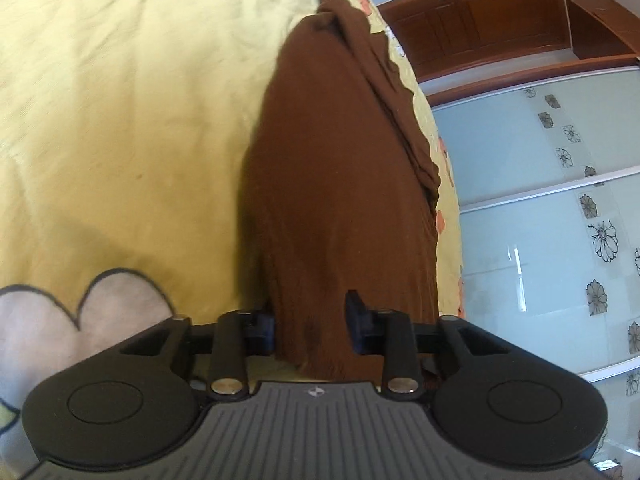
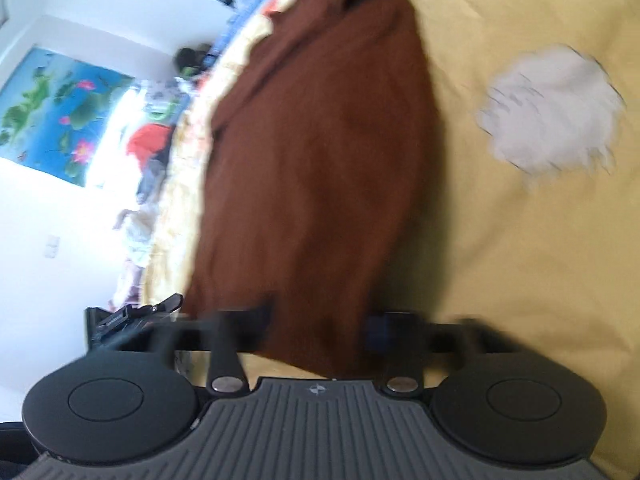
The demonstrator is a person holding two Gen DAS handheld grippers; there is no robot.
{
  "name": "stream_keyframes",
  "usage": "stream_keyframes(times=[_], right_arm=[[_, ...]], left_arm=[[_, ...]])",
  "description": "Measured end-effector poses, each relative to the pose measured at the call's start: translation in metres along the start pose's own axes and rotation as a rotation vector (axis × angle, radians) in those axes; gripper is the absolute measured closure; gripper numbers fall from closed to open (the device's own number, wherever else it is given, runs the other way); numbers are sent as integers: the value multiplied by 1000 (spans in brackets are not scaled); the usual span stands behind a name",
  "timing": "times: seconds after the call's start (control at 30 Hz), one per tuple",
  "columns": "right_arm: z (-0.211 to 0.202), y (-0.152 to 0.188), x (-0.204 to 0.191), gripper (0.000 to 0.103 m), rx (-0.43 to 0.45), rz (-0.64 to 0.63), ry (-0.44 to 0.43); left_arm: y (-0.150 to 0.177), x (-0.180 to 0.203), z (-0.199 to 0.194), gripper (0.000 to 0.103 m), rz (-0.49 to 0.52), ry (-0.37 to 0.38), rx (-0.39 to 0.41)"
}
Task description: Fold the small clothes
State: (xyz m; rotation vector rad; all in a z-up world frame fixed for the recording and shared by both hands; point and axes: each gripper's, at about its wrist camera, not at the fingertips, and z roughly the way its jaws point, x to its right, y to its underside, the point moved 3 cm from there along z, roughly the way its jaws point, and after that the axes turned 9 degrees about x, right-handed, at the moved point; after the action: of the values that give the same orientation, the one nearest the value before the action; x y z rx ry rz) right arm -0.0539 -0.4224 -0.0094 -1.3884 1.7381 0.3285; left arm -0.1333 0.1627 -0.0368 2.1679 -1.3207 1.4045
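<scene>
two grippers each pinch one brown garment (image 1: 336, 184), left gripper (image 1: 314, 326) and right gripper (image 2: 320, 326) clamped on its near edge; its long axis runs straight ahead over the yellow bed cover (image 1: 132, 120) (wardrobe (image 1: 532, 184) alongside).

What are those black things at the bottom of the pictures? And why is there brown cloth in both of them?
Those black things are two grabbing tools, like big tweezers, and a person holds one in each hand. Each tool has a small camera looking forward along its two fingers, so one picture comes from the left gripper and the other from the right gripper. The brown cloth is a small piece of clothing lying on a yellow bedspread with pale cartoon shapes on it. In both pictures the cloth's near edge sits between the fingers, so each tool seems to pinch one part of it, ready for folding. The right picture is blurry.
</scene>
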Motion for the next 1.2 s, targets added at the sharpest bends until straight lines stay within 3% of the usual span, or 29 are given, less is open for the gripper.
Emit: stream_keyframes(times=[0.07,0.13,0.23,0.4,0.53,0.7,0.83,0.93,1.0,1.03,1.07,1.13,1.17,1.2], right_arm=[[-6,13,1,92,7,27,-15],[-7,20,1,92,7,14,-23],[-10,22,-3,91,14,-28,-27],[-15,-7,-24,91,97,-32,-130],[-4,-64,-40,91,191,-36,-209],[26,-169,-46,91,322,-5,-273],[74,-255,-32,91,368,73,-256],[116,-305,-17,90,410,119,-168],[141,-322,-6,73,436,153,-78],[149,-324,-1,46,436,184,-43],[153,-323,0,38,438,188,-37],[143,-313,-7,33,492,142,-78],[133,-306,-11,30,528,108,-77],[122,-298,-14,25,553,70,-68]], left_arm=[[2,1,1,75,18,-22,-7],[3,8,5,98,85,-78,-12],[2,25,6,98,182,-109,-12],[-30,68,9,98,298,-33,53],[-86,104,36,98,371,12,123],[-174,147,86,98,436,28,224],[-244,172,150,98,473,-33,304],[-281,173,203,97,517,-99,334],[-298,161,232,93,486,-212,304],[-303,154,241,92,424,-268,267],[-304,149,240,92,379,-272,252],[-295,143,218,88,378,-210,325],[-289,143,203,82,403,-214,375],[-283,142,189,58,427,-234,416]])
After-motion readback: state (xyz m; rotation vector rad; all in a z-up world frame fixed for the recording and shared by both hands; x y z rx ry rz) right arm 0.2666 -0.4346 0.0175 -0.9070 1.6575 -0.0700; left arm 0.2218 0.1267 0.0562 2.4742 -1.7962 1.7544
